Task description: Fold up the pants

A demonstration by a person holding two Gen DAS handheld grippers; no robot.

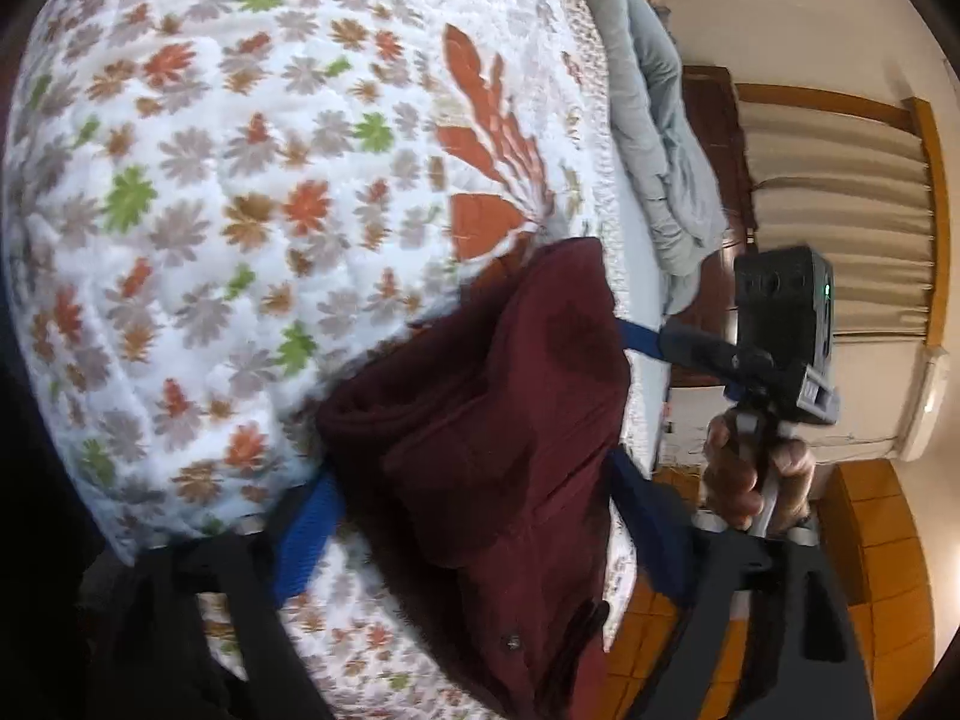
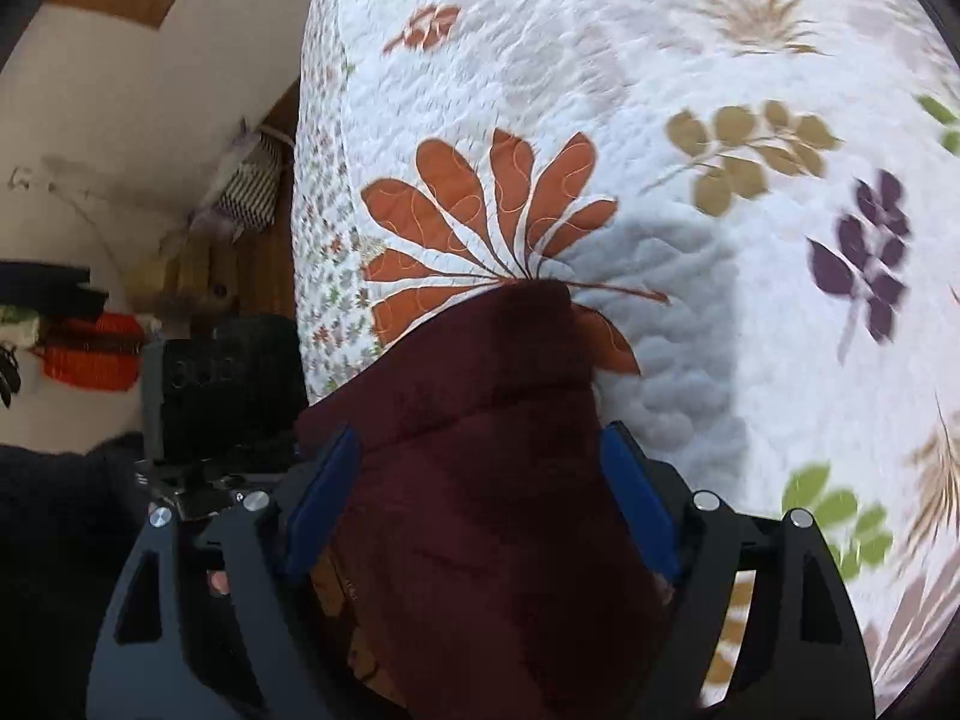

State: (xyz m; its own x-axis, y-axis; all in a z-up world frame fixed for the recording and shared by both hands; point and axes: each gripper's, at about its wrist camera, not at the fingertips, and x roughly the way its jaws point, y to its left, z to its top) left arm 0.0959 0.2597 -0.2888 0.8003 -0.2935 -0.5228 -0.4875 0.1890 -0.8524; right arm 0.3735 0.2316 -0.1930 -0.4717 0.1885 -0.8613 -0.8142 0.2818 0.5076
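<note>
The maroon pants [image 1: 498, 420] are hanging bunched above the flowered quilt [image 1: 240, 180] on the bed. The left claw [image 1: 480, 480] and right claw [image 2: 480, 510] are each gripping a thick wad of the cloth between wide-set blue fingers [image 2: 321, 504].

The maroon pants [image 2: 480, 516] run off the bottom edge in both views; the quilt [image 1: 210, 192] is motion-blurred.

maroon pants [image 2: 480, 450] bunched between right gripper [image 2: 480, 498] jaws, floral quilt [image 2: 690, 300] beneath
</note>
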